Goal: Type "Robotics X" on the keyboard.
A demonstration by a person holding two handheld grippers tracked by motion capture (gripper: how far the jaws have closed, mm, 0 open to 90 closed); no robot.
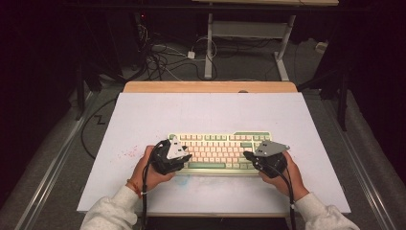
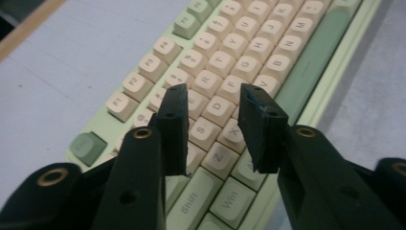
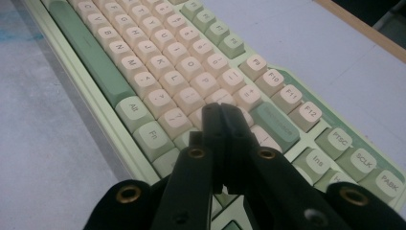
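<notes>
- I am holding the left gripper (image 2: 210, 129) released over the lower-left keys of the pale green keyboard with cream and green keycaps (image 1: 220, 149), pads apart with nothing between them.
- I am keeping the right gripper (image 3: 221, 125) clenched on nothing, its tips poised above the right-hand keys.
- The keyboard is lying near the front edge of the white table (image 1: 143, 115), roughly centred.
- To press well, I judge I should be lowering one closed tip squarely onto a single cap, avoiding neighbours.
- The gripper views are showing key legends such as Shift (image 2: 192, 201); the high view is giving both hands and the wooden far edge (image 1: 206, 86).
</notes>
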